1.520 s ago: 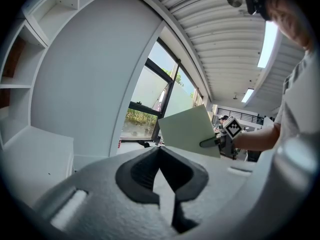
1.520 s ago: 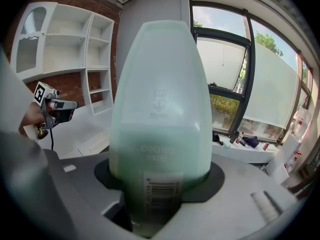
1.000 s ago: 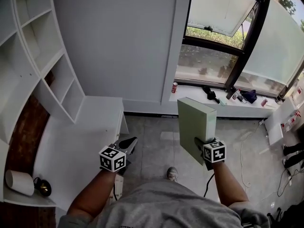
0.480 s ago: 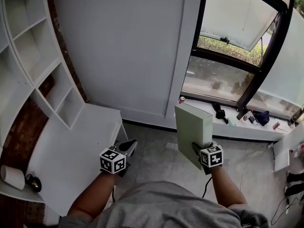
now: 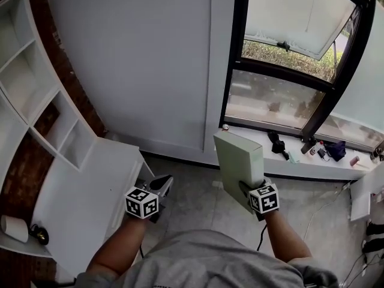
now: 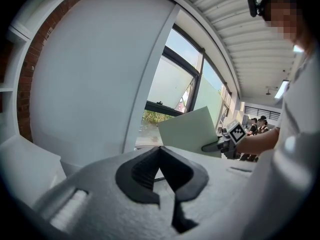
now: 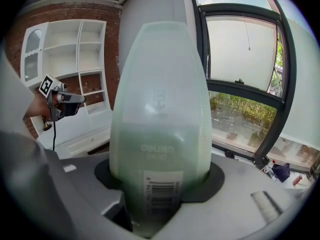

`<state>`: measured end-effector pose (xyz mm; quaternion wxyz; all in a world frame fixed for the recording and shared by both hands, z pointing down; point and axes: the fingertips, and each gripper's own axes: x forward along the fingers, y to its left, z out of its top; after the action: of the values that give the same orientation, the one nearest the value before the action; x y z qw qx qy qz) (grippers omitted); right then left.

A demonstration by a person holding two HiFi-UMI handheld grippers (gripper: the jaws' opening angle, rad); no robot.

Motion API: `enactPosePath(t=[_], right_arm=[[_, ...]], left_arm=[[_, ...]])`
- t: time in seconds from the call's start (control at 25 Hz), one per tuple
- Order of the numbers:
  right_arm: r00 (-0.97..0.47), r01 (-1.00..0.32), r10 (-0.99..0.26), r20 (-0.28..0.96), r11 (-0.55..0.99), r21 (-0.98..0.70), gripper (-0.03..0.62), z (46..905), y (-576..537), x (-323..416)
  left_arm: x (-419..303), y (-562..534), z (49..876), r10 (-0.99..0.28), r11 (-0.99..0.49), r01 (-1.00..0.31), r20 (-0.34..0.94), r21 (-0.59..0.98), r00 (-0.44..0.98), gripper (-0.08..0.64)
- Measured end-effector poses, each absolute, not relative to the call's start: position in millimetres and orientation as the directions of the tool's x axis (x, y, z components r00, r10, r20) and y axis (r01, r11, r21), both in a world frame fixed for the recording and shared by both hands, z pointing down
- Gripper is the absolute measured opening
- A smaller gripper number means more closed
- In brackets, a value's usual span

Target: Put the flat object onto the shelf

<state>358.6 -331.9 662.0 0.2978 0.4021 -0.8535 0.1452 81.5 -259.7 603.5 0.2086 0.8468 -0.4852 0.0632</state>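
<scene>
A flat pale green box (image 5: pixel 239 159) stands upright on its edge in my right gripper (image 5: pixel 248 190), which is shut on its lower end. In the right gripper view the box (image 7: pixel 159 114) fills the middle, barcode end down between the jaws of my right gripper (image 7: pixel 159 186). My left gripper (image 5: pixel 161 186) hangs over the white desk's (image 5: pixel 78 197) corner, shut and holding nothing. In its own view the left gripper (image 6: pixel 160 149) has its jaws together, with the box (image 6: pixel 192 133) beyond it. The white shelf unit (image 5: pixel 27 98) stands at the far left against a brick wall.
A white roll (image 5: pixel 13 228) and a dark round object (image 5: pixel 38 235) lie on the desk's near left end. The windowsill (image 5: pixel 288 138) at the right carries small items below a large window (image 5: pixel 288 71). People (image 6: pixel 260 124) stand far off.
The head view has swung right, so the shelf has slid toward the left edge. The right gripper and the box have drifted slightly left. Both grips are unchanged.
</scene>
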Motion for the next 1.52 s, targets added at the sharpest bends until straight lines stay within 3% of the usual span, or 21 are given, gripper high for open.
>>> enactPosePath(t=[0.44,1.0,1.52], right_arm=[[-0.484,-0.8,-0.602,0.635,0.598,-0.043,0.275,672.3,-346.4,355.8],[-0.352,-0.901,-0.72,0.598,0.434,-0.007,0.273,644.3,-362.2,289.6],[-0.413,-0.833,-0.718,0.56,0.547,0.086,0.273,595.0,-406.7,263.5]], left_arm=[[74.3,-295.5,606.5,-0.756,-0.48,-0.826,0.339,0.294,0.56,-0.002],[-28.0,-367.8,591.2,-0.681,-0.617,-0.74,0.288,0.269,0.673,-0.002],[-63.1,-373.0,565.4,-0.783,-0.528,-0.806,0.214,0.266,0.583,-0.002]])
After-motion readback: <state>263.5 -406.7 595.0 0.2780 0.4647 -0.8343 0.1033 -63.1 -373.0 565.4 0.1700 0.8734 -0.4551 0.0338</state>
